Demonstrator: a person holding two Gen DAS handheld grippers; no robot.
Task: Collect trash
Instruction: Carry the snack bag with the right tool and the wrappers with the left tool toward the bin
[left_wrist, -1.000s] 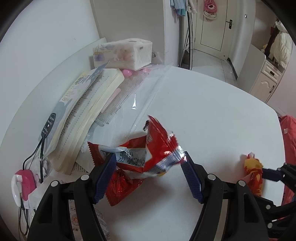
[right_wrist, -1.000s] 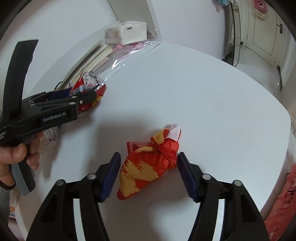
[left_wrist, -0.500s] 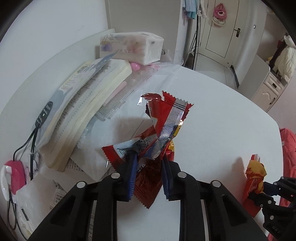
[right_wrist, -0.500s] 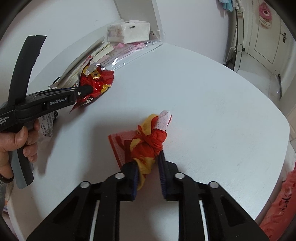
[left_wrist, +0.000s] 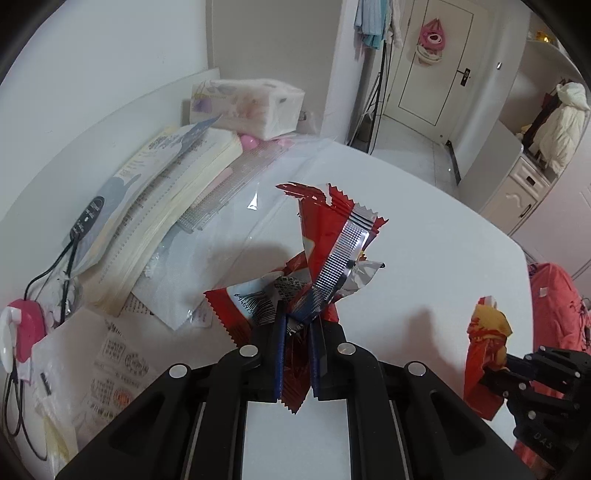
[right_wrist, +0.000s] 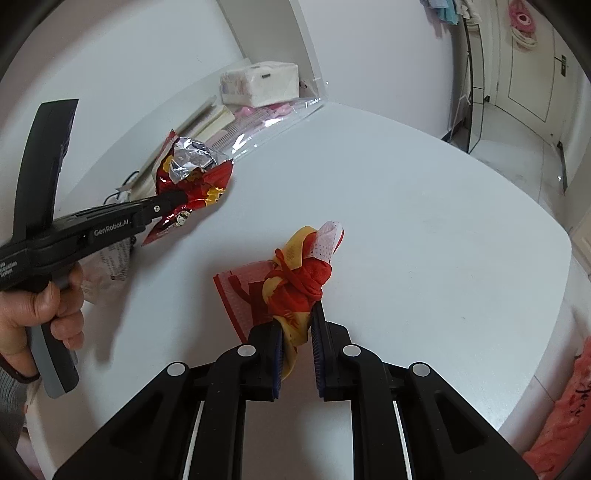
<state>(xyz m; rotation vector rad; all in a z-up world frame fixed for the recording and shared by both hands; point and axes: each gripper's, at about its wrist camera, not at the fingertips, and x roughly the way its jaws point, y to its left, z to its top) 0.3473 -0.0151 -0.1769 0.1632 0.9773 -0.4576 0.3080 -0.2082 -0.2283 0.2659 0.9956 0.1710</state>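
My left gripper (left_wrist: 297, 325) is shut on a bunch of red and silver snack wrappers (left_wrist: 325, 243) and holds them up above the white table (left_wrist: 424, 229). They also show in the right wrist view (right_wrist: 192, 177), pinched in the left gripper (right_wrist: 177, 197). My right gripper (right_wrist: 297, 332) is shut on a knotted red and yellow bag (right_wrist: 299, 273) and lifts it off the table. That bag also shows at the right of the left wrist view (left_wrist: 484, 347).
A stack of books (left_wrist: 155, 206), a tissue pack (left_wrist: 247, 103), a clear plastic sleeve (left_wrist: 266, 184), a pink charger with cable (left_wrist: 18, 332) and printed papers (left_wrist: 114, 365) lie along the table's left side. A red bag (right_wrist: 561, 424) hangs beyond the right edge.
Both grippers have closed on their trash: the left on the wrappers, the right on the knotted bag. Both pieces have risen off the table.
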